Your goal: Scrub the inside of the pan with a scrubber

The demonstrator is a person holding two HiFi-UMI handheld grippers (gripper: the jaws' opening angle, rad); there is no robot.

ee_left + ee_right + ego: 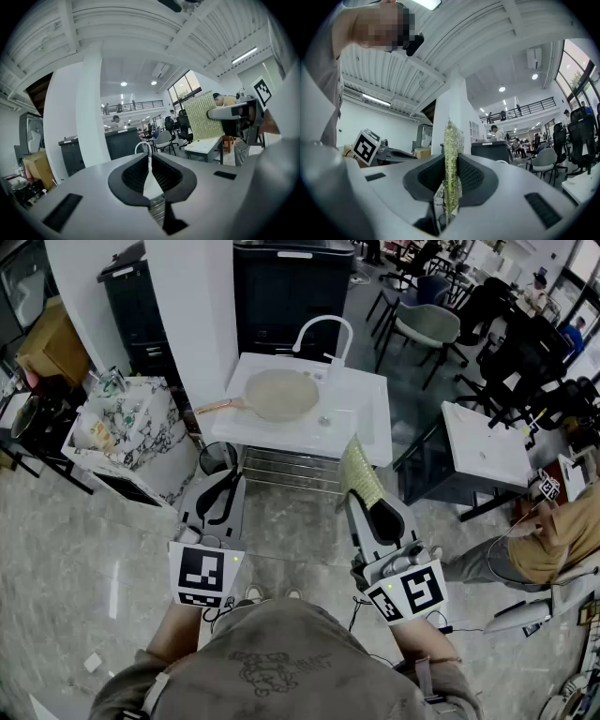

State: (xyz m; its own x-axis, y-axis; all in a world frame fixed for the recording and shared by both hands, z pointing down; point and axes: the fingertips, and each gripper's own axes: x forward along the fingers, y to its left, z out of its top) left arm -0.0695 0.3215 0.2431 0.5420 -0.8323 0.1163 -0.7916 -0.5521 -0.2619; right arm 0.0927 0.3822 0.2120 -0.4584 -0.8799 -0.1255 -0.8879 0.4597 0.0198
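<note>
The beige pan point(279, 394) lies on the white sink counter point(375, 427) ahead, its handle point(214, 409) pointing left. My right gripper point(368, 504) is shut on a yellow-green mesh scrubber point(359, 472), which stands up from the jaws well short of the counter. In the right gripper view the scrubber point(450, 159) runs edge-on between the dark pads of that gripper point(451, 185). My left gripper point(223, 486) hangs level with it on the left, shut and holding nothing. The left gripper view shows its jaws point(150, 172) pressed together, with the scrubber point(205, 117) off to the right.
A curved white faucet point(323, 334) rises at the counter's back edge. A marble-patterned cabinet point(131, 432) with clutter stands to the left, and a white table point(487, 442) and chairs point(427, 324) to the right. A person point(553, 531) sits at the far right.
</note>
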